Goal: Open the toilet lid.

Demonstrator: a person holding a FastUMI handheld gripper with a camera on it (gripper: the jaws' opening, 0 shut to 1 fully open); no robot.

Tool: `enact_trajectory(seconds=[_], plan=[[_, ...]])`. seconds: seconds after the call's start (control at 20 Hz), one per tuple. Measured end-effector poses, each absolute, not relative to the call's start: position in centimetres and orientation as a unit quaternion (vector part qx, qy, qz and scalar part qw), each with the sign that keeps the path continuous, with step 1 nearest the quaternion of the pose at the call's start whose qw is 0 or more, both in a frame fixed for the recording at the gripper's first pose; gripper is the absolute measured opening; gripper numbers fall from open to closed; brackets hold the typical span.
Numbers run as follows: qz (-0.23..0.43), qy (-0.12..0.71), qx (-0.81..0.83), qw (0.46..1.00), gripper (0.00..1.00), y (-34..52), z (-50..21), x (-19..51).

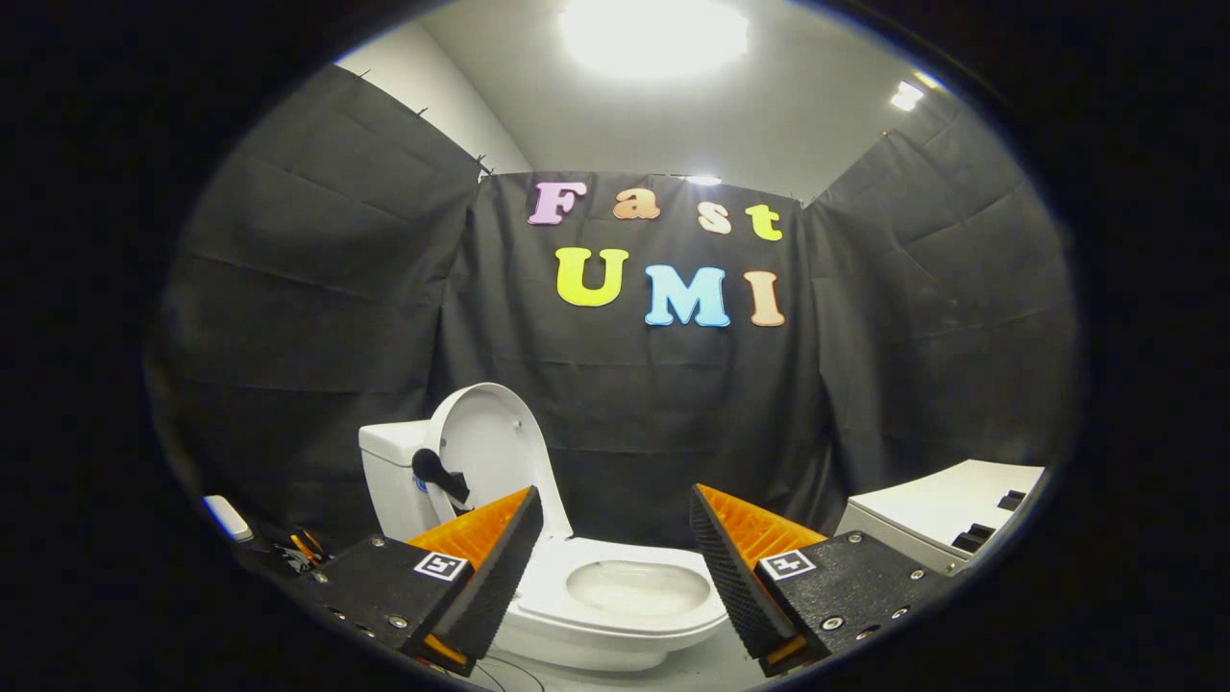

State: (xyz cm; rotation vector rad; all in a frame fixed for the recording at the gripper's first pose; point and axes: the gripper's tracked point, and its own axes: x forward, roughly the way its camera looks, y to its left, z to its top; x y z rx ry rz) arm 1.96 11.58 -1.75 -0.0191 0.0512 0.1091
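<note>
A white toilet (615, 615) stands just beyond my fingers, its bowl showing in the gap between them. Its lid (490, 447) stands upright, leaning back against the white tank (389, 471). A black handle piece (439, 473) sticks out from the lid's face. The seat ring (625, 615) lies flat around the bowl. My gripper (615, 514) is open, fingers wide apart, holding nothing, a short way in front of the toilet.
Black cloth walls close in behind and on both sides. A white box-like unit (947, 514) with dark slots stands to the right of the toilet. Small items, some orange, and a white object (229, 517) lie on the floor left of the tank.
</note>
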Motion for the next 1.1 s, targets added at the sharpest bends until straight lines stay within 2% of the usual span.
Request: enact_trajectory(seconds=[0.4,1.1], plan=[[0.043,0.037,0.007,0.998,0.95,10.5,-3.2,-0.3],[0.038,0.038,0.012,0.998,0.95,10.3,-3.9,-0.5]])
